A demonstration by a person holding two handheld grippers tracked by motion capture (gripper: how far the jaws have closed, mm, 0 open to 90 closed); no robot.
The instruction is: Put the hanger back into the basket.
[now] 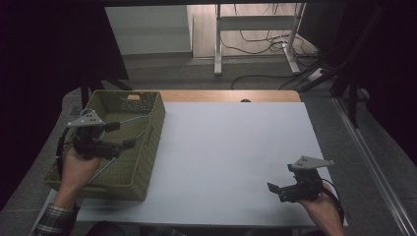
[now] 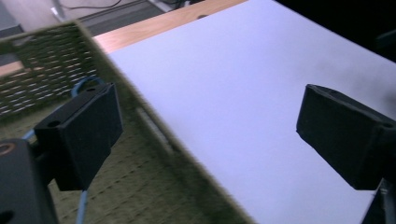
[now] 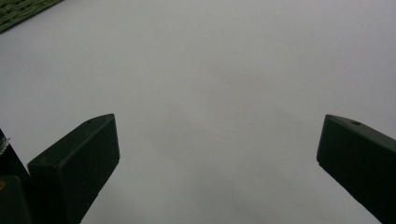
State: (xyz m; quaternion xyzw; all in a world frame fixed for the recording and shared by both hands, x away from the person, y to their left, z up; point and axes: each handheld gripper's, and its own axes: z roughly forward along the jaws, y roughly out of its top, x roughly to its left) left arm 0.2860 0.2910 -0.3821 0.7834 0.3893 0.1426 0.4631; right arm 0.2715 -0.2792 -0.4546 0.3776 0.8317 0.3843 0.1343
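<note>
An olive woven basket (image 1: 150, 140) stands on the left end of the white table (image 1: 231, 157). My left gripper (image 1: 124, 135) hovers over the basket's inside, near its right wall, jaws wide apart and pointing toward the table's middle. In the left gripper view the left gripper (image 2: 210, 135) is open with nothing between the pads, and the basket's rim (image 2: 154, 126) runs below. A thin blue cable (image 2: 83, 205) lies on the basket floor. My right gripper (image 1: 275, 191) rests low at the front right; in its own view the right gripper (image 3: 219, 163) stands open over bare white tabletop.
A wooden strip (image 1: 221, 96) edges the table's far side. Beyond it are a white desk frame (image 1: 255, 29) and loose cables (image 1: 265, 46) on the floor. Dark curtains close in at left and right.
</note>
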